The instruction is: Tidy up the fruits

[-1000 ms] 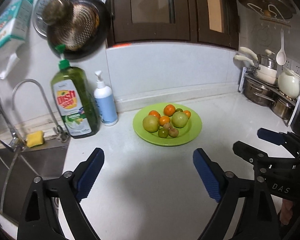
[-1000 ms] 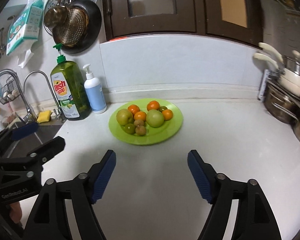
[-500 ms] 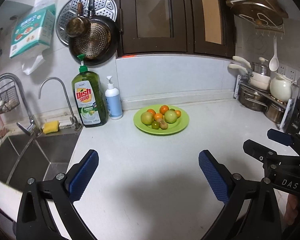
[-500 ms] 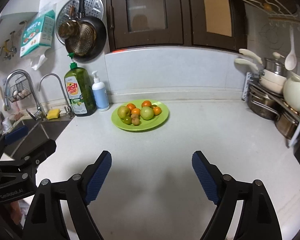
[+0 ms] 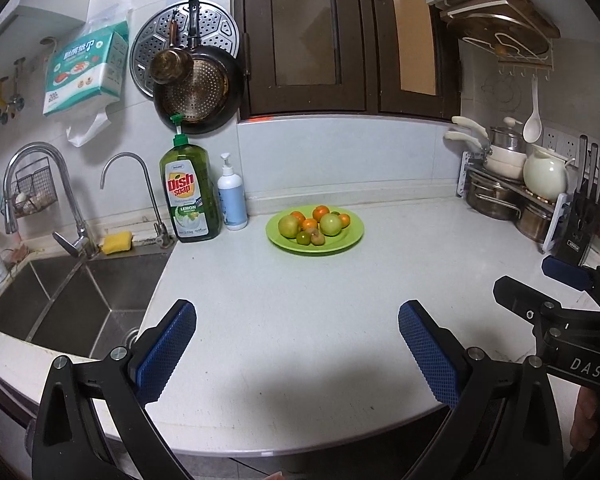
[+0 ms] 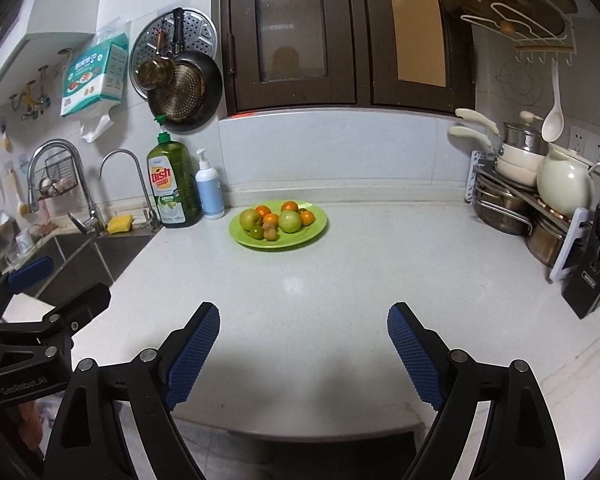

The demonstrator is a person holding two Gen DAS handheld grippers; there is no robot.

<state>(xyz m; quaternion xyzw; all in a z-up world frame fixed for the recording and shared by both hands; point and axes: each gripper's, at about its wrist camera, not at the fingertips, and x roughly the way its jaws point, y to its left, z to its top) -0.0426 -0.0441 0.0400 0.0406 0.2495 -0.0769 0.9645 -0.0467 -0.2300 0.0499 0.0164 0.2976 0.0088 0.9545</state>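
A green plate [image 5: 350,240] stands near the back wall of the white counter and holds several fruits: two green apples [image 5: 289,226], small oranges [image 5: 321,212], a small green fruit and two small brown ones. It also shows in the right wrist view [image 6: 316,224]. My left gripper [image 5: 296,320] is open and empty, well in front of the plate above the counter's front edge. My right gripper [image 6: 303,322] is open and empty, also far in front of the plate. Each gripper shows at the edge of the other's view.
A dish soap bottle [image 5: 189,196] and a white pump bottle [image 5: 232,200] stand left of the plate. A sink [image 5: 60,300] with taps lies at the left. A rack of pots [image 5: 512,192] and a knife block [image 5: 580,224] stand at the right.
Both grippers have pulled back from the plate toward the counter's front edge, so the plate looks smaller and farther. Both stay open and empty.
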